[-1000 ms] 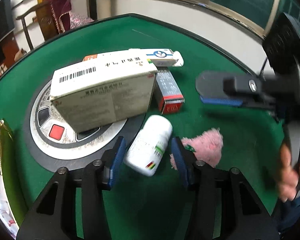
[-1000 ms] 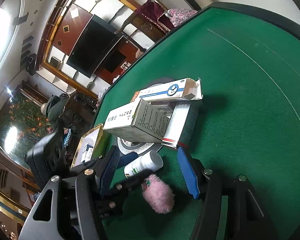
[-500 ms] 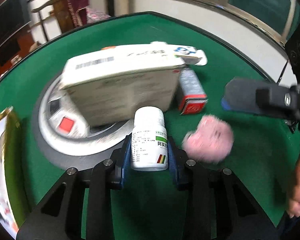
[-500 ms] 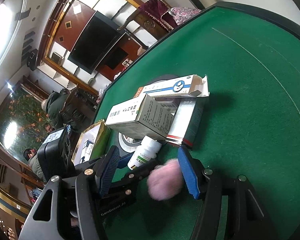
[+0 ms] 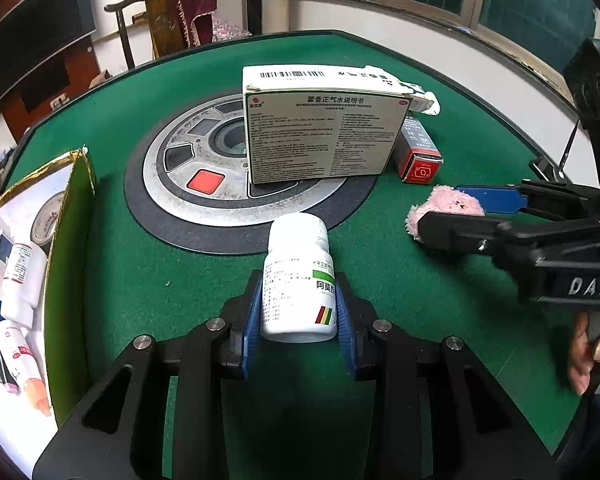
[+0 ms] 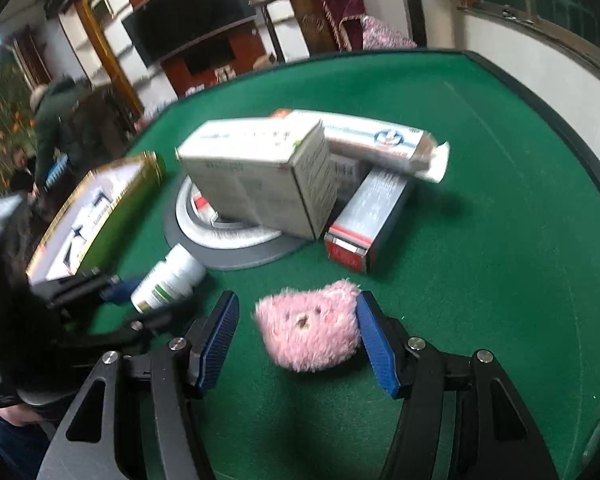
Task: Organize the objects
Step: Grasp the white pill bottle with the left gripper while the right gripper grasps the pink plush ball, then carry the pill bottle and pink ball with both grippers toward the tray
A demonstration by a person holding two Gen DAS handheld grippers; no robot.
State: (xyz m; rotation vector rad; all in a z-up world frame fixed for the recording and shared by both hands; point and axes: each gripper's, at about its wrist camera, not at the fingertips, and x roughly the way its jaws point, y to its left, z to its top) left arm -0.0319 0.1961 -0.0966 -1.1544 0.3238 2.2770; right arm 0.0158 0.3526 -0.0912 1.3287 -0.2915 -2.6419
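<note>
The white bottle's [image 5: 299,276] base is hidden between the left gripper's [image 5: 299,316] blue pads; the open box [image 5: 66,264] to that gripper's left is cut by the frame edge; ahead of the right gripper [image 6: 296,340], box lettering is blurred; the plush's [image 6: 310,330] far-side contact is unclear.

The left tool [image 5: 298,312] grips a white bottle [image 5: 298,276] between its blue pads [image 5: 252,316], cap pointing away. Beyond the bottle a large box [image 5: 324,136] stands on the round panel [image 5: 220,184] set into the green table [image 5: 400,280]. Behind that box to the right lie a red-ended box [image 5: 418,152] and a white carton [image 5: 424,100]. To the right, the right tool [image 5: 460,216] straddles a pink plush [image 5: 440,210], its fingers on either side. To the left sits a gold-rimmed tray [image 5: 66,264] holding bottles [image 5: 20,276].
</note>
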